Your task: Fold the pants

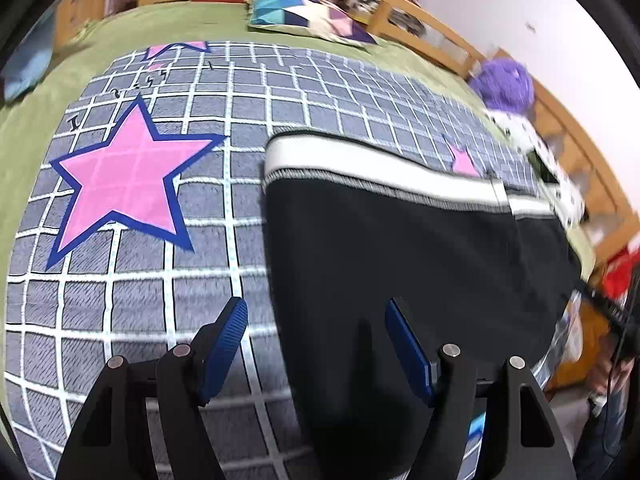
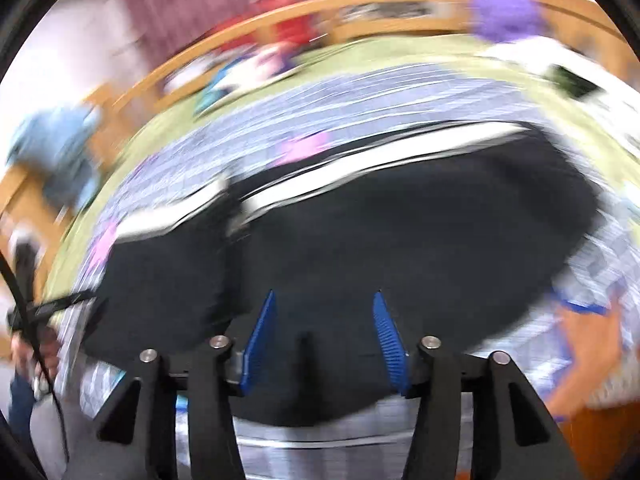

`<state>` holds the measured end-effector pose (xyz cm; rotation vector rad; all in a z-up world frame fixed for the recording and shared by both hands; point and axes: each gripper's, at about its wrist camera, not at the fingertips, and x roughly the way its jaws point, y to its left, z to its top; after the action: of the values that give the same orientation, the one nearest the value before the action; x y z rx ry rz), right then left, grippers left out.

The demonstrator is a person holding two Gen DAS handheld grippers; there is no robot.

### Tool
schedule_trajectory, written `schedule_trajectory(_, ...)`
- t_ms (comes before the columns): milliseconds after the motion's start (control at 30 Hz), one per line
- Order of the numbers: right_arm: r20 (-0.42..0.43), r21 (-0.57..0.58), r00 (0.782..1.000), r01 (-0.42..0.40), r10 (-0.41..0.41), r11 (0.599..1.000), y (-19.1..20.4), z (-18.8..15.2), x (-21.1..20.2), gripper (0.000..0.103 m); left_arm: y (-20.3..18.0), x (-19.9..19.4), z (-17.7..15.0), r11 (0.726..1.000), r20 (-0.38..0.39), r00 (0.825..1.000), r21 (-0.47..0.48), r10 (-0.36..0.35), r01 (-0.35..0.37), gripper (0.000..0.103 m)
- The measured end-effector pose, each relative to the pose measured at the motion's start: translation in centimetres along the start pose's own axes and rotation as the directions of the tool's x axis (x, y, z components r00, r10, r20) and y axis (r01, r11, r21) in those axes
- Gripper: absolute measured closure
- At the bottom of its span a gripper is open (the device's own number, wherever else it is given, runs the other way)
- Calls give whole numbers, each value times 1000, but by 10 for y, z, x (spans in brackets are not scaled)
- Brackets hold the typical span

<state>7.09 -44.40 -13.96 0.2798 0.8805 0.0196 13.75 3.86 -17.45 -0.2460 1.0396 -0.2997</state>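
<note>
Pants (image 1: 400, 248) lie crosswise on blanket (image 1: 160, 280), white waistband (image 1: 360, 168) seemingly farthest.

right wrist view: motion-blurred throughout; checked blanket (image 2: 400, 92) and shelf items unreadable
pants (image 1: 400, 260): near end cut off by the lower edge behind the left gripper (image 1: 316, 312)
purple object (image 1: 506, 84): smeared, unidentifiable
person (image 1: 612, 420): cropped at the rim

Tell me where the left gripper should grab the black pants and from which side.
Probably the pants' left edge, near the white waistband corner. Come from the blanket side: that edge lies flat and exposed, and the open left gripper already straddles it.
</note>
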Motion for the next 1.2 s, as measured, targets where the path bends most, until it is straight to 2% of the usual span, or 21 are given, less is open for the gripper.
schedule_trajectory(133,51,209,988,133,-146,969,-75,10,-8,47,3,8,7,998,-8,999,-50,-46,46,34)
schedule_trajectory(200,74,277,982,145,-171,950,-106,12,-8,42,7,13,5,997,-3,999,-59,-49,48,34)
schedule_trajectory(333,47,364,989,113,-139,925,-142,17,23,42,8,31,7,997,-22,998,-48,-58,57,34)
schedule_trajectory(433,44,415,997,40,-64,909,-157,17,46,42,10,38,10,997,-9,998,-51,-62,62,33)
schedule_trajectory(600,79,437,997,-22,-14,899,-161,30,74,38,10,50,25,995,2,996,-58,-86,86,33)
schedule_trajectory(667,84,433,996,-34,-3,901,-160,36,83,38,8,55,31,991,5,994,-67,-113,113,35)
schedule_trajectory(700,87,437,996,-40,2,899,-161,39,87,43,6,57,33,990,5,992,-72,-124,124,36)
schedule_trajectory(733,91,440,996,-45,6,897,-163,43,91,56,5,60,35,989,7,992,-80,-126,126,41)
schedule_trajectory(767,92,438,996,-55,16,897,-164,46,95,66,3,62,36,990,9,994,-88,-111,111,46)
schedule_trajectory(800,91,434,995,-84,49,897,-165,46,95,82,1,62,37,992,8,996,-92,-84,84,57)
schedule_trajectory(833,100,438,994,-90,51,895,-162,49,92,86,-2,61,38,994,14,998,-91,-64,65,73)
schedule_trajectory(900,114,416,993,-54,7,908,-149,54,83,89,-4,52,43,990,39,995,-100,-92,96,90)
schedule_trajectory(967,127,360,990,15,-65,933,-125,67,69,90,-6,42,51,985,48,990,-104,-132,137,91)
schedule_trajectory(1100,200,341,978,-20,-52,940,-90,98,32,91,-15,8,70,987,83,985,-54,-149,154,91)
schedule_trajectory(1200,241,318,970,-45,-35,947,-62,120,9,91,-14,-27,90,980,110,975,-21,-193,197,91)
